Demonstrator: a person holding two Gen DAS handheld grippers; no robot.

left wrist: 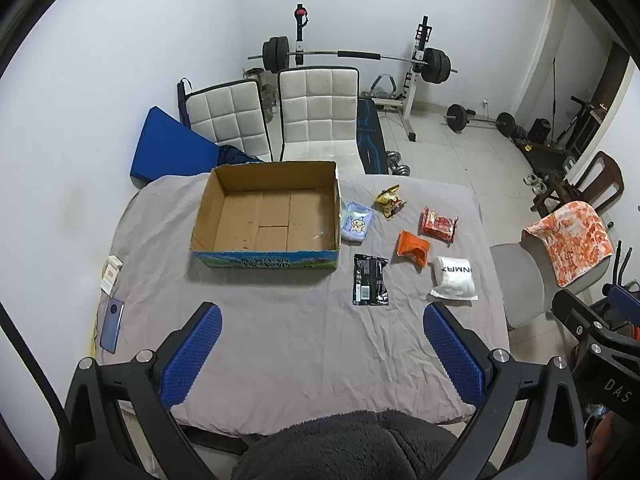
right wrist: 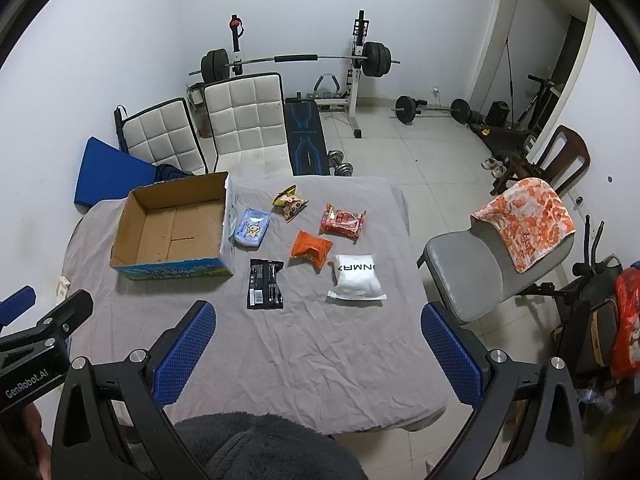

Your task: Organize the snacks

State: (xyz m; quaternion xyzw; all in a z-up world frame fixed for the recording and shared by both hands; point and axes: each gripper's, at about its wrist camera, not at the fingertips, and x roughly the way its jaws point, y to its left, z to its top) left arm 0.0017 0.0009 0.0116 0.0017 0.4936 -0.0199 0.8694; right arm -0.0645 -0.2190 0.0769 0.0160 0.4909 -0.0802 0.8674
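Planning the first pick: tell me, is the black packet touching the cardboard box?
Apart. The right wrist view shows grey cloth between the black packet and the cardboard box.

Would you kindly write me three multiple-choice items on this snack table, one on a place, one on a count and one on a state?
1. Where does the light blue packet lie?
A. inside the cardboard box
B. on the cloth beside the cardboard box
C. on the grey chair

2. How many snack packets lie on the cloth?
A. four
B. six
C. eight

3. What is the state of the cardboard box?
A. open and empty
B. open and full of packets
C. closed with a lid

Answers:
1. B, since the packet rests on the cloth right next to the box's side wall.
2. B: light blue, yellow packet, red packet, orange packet, black packet and white packet.
3. A, as only its bare cardboard floor shows.
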